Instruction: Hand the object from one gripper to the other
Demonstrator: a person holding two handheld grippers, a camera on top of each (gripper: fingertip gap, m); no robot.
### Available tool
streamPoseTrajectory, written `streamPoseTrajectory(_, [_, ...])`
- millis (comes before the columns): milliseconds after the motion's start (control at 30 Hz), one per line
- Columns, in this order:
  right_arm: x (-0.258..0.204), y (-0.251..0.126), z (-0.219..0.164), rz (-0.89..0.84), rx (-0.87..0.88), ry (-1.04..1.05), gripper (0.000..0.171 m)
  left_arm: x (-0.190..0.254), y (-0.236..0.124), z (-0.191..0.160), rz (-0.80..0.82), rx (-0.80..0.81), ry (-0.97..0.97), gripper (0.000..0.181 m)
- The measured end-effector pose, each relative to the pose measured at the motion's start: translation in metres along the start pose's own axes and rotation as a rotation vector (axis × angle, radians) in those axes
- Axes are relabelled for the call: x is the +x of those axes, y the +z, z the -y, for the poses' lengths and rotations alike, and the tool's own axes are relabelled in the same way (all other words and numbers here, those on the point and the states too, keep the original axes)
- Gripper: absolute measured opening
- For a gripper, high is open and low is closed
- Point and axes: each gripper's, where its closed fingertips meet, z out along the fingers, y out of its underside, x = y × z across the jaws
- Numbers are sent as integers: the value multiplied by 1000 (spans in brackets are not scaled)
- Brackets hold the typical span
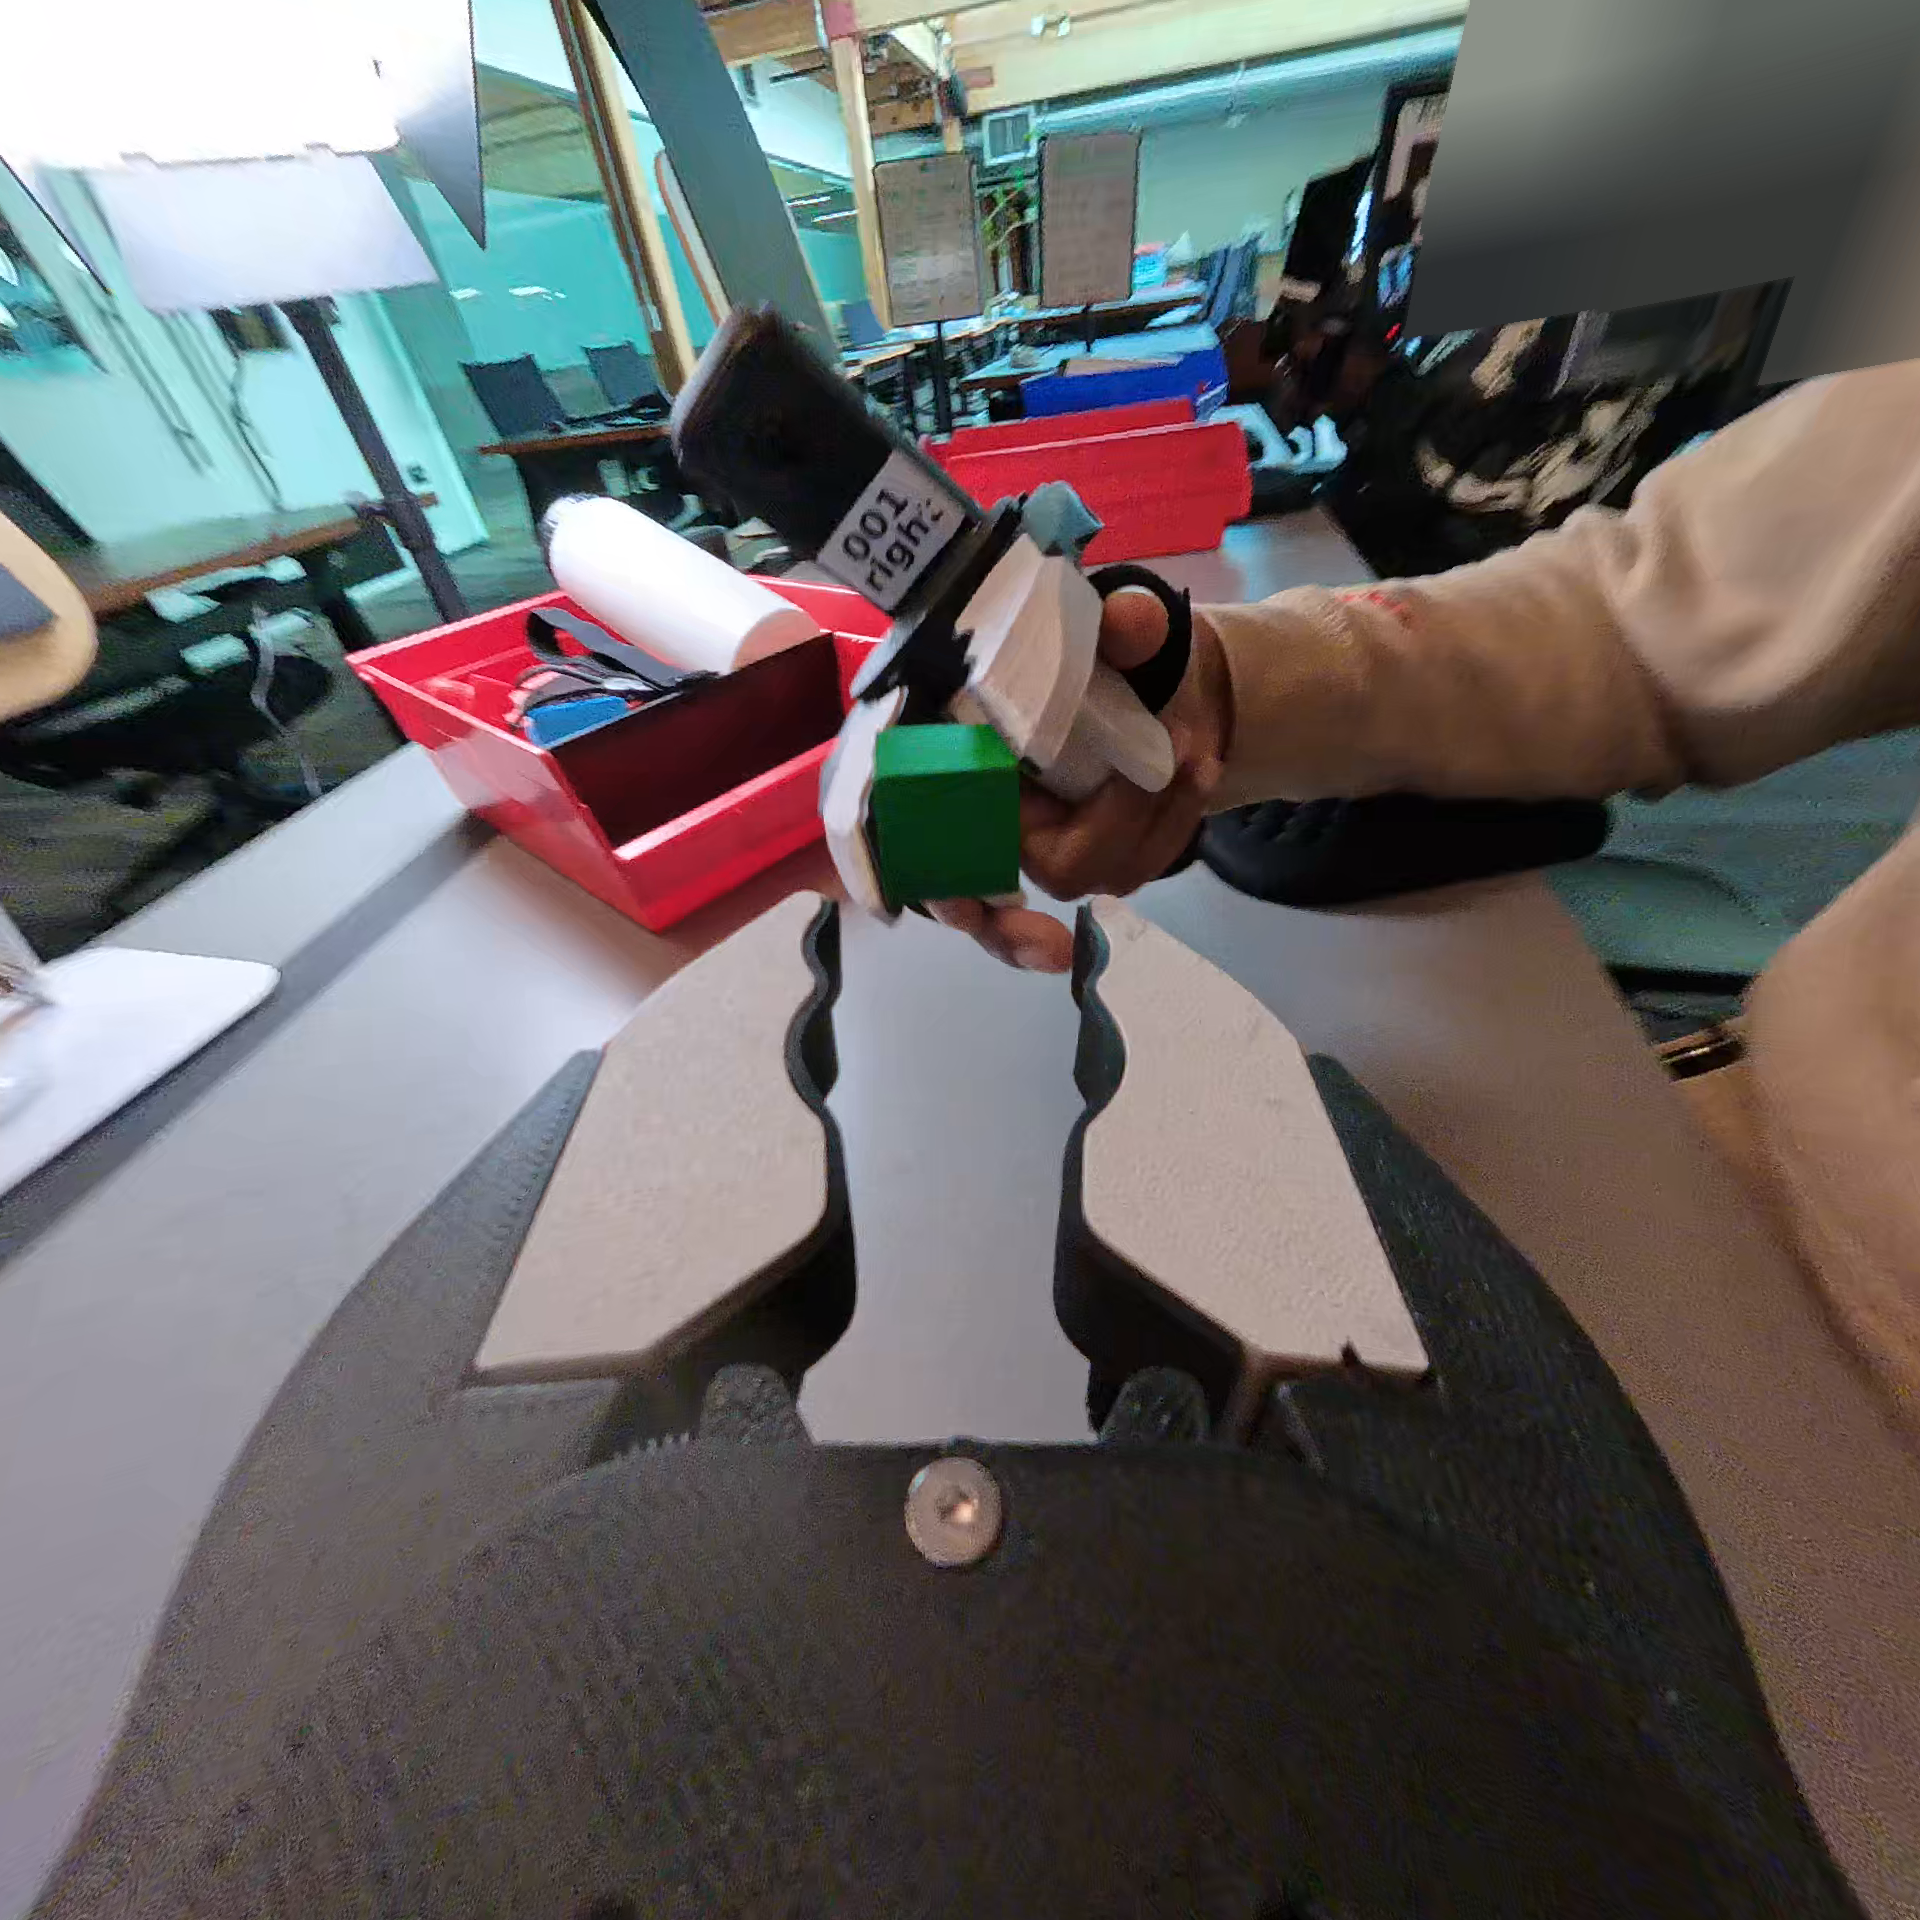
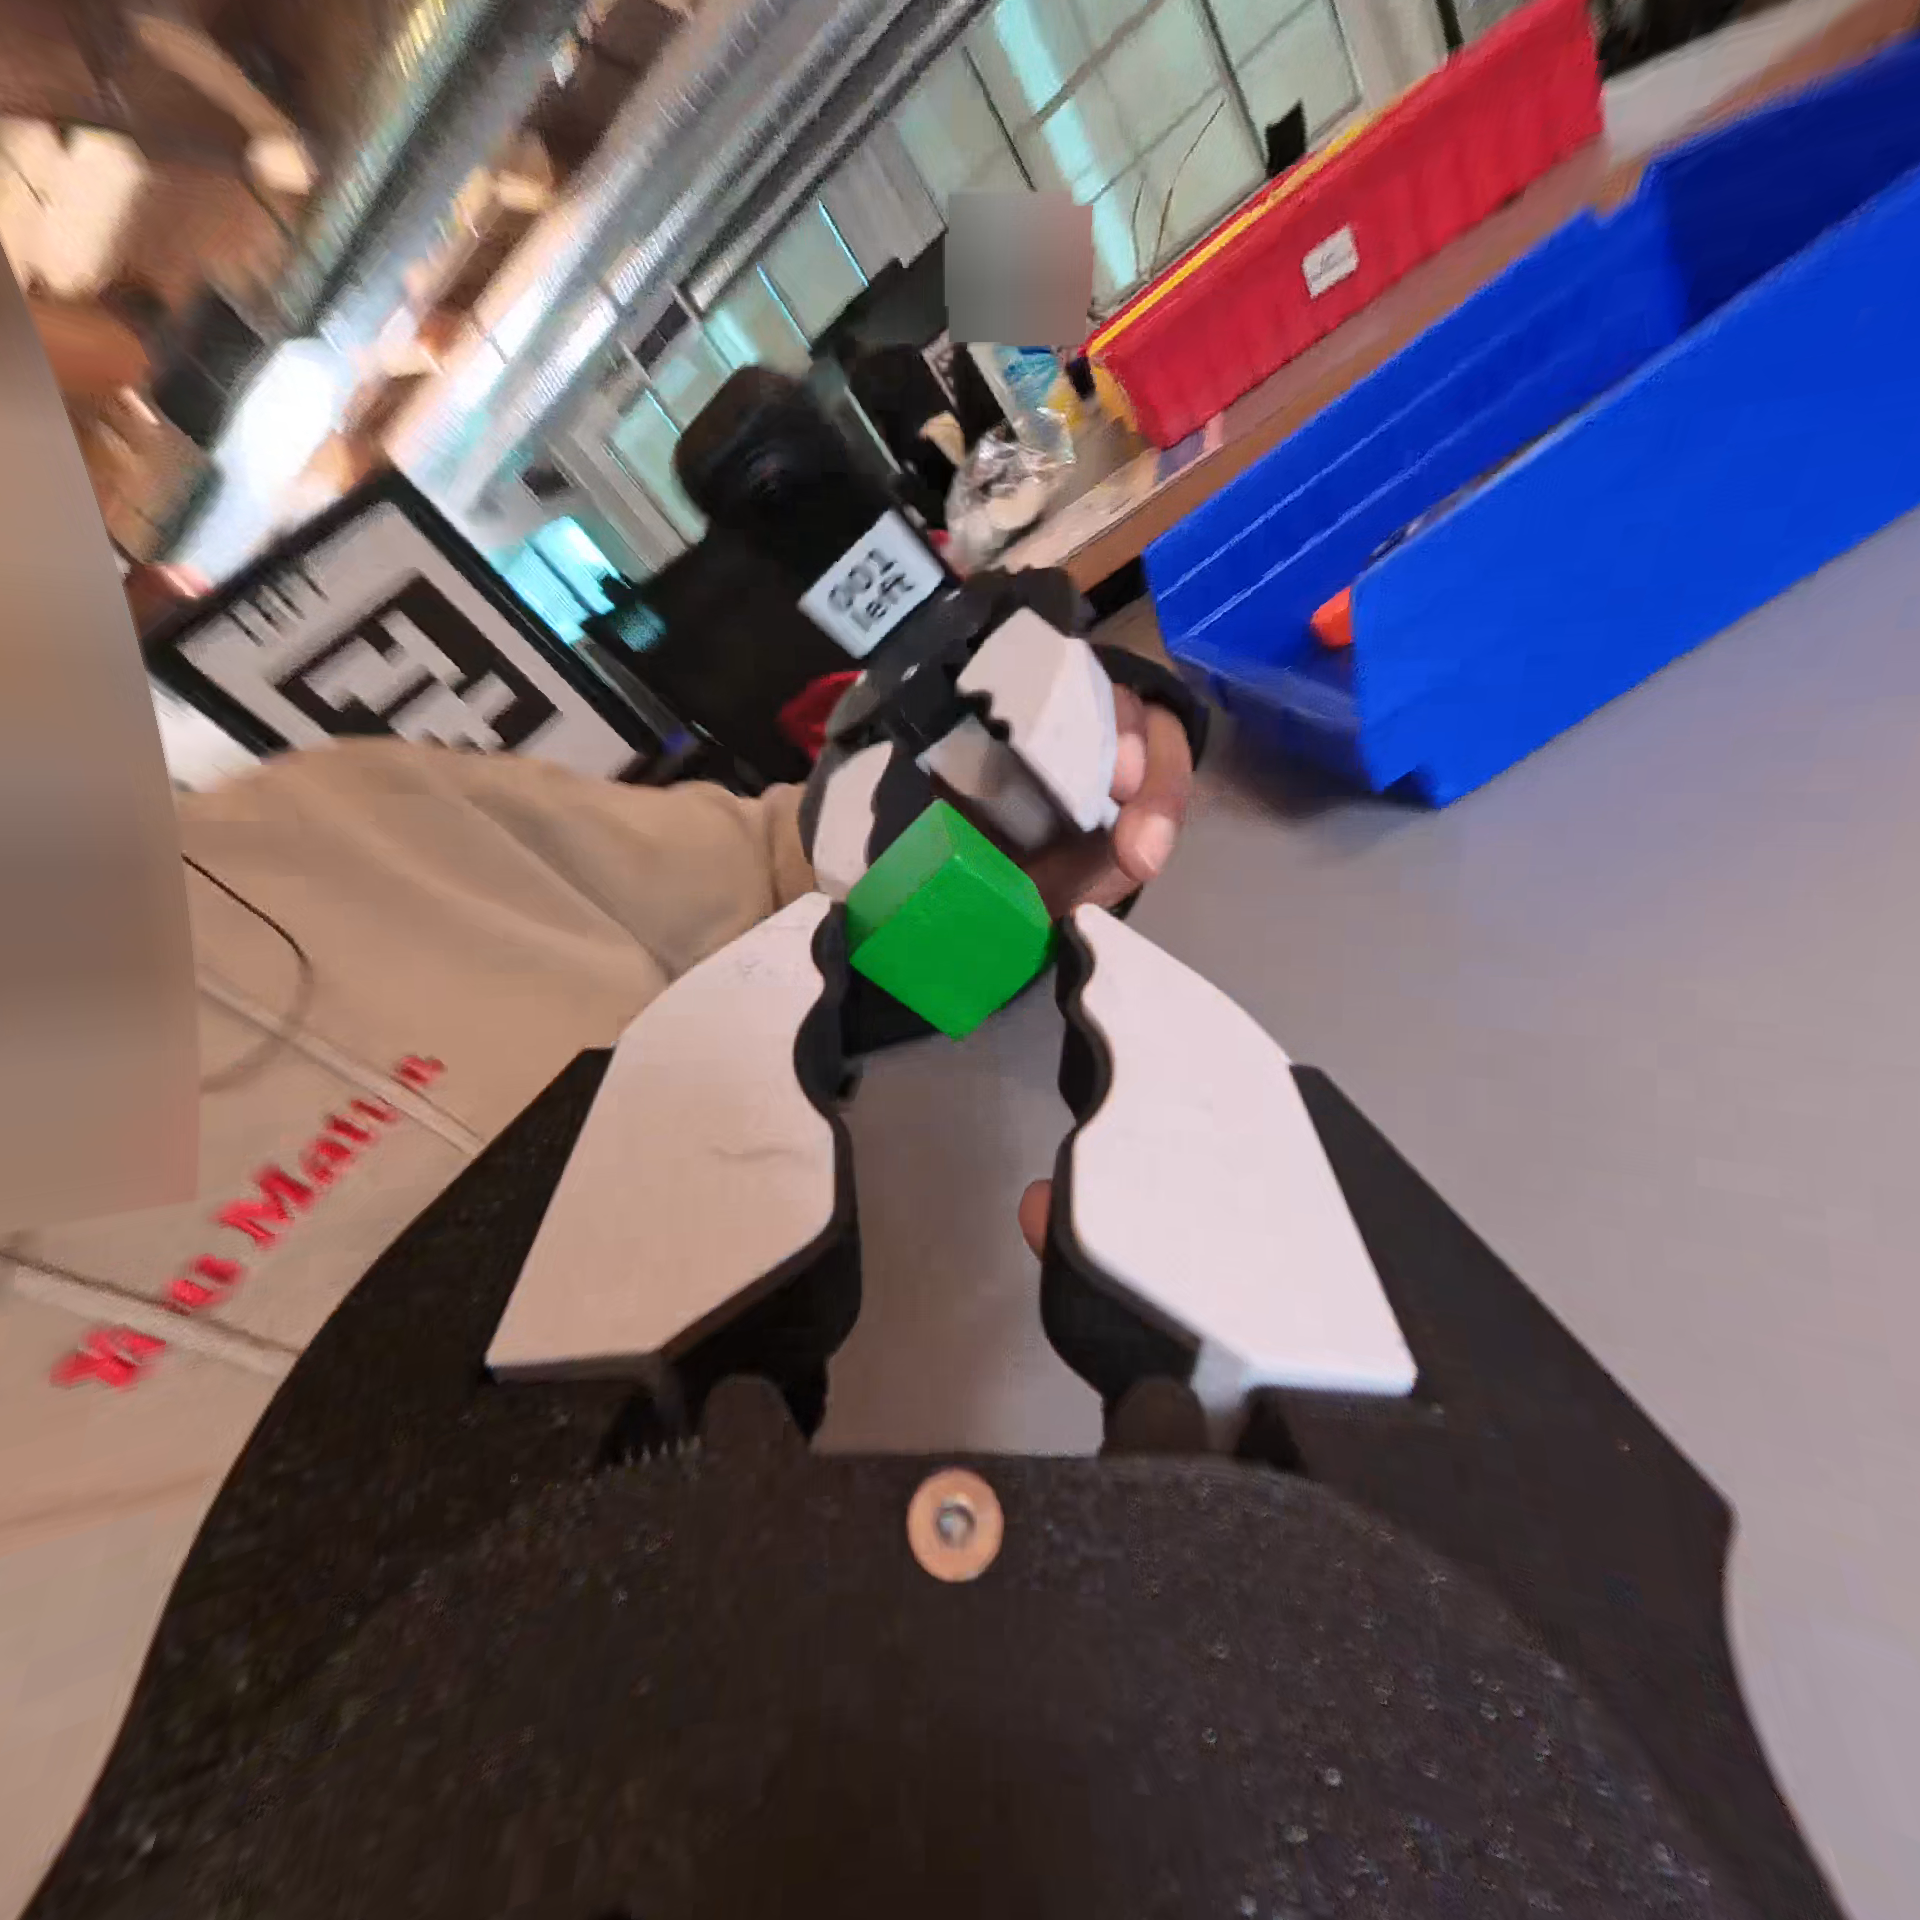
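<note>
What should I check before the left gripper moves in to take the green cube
1. Green cube clamped between the right gripper fingertips: ok.
2. Left gripper open, nothing between its fingers: ok.
3. Gap of the left fingers wide enough for the cube: ok, it looks wider, judged by eye.
4. Left gripper lined up with the cube: not ok, the cube sits above and beyond its tips.
5. A free cube face for the left fingers: cannot tell, the right fingers cover two sides.
6. Path clear of the red bin: ok, it sits off to the side.
</note>
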Motion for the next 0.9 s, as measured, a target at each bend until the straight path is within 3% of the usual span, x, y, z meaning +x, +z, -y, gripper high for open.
streamPoseTrajectory(100, [2, 13, -11, 71, -8, 193, 38, 4, 4, -2, 44, -20, 97, 30])
streamPoseTrajectory(200, [7, 16, -13, 49, 6, 188, 38, -2, 3, -5, 49, -41, 30, 28])
streamPoseTrajectory(267, [16, 10, -6, -59, 18, 8, 37, -9, 1, -3, 36, -15, -120, 28])
streamPoseTrajectory(400, [22, -8, 8, -346, -8, -582, 48, -22, -5, -4, -70, 46, -534, 28])
streamPoseTrajectory(500, [22, -2, 0, -481, -100, -974, 51, -18, -1, -8, -175, 74, -773, 27])
streamPoseTrajectory(567, [27, 7, -11, -548, -188, -1148, 51, -10, 4, -12, -232, 60, -861, 27])
streamPoseTrajectory(667, [28, 9, -14, -598, -219, -1289, 30, -1, 9, -16, -258, 31, -847, 27])
streamPoseTrajectory(767, [19, 3, -6, -488, -134, -1034, 28, -4, 6, -7, -216, 59, -666, 40])
streamPoseTrajectory(900, [7, -5, -1, -221, -58, -459, 28, -8, 2, -12, -44, -17, -251, 44])
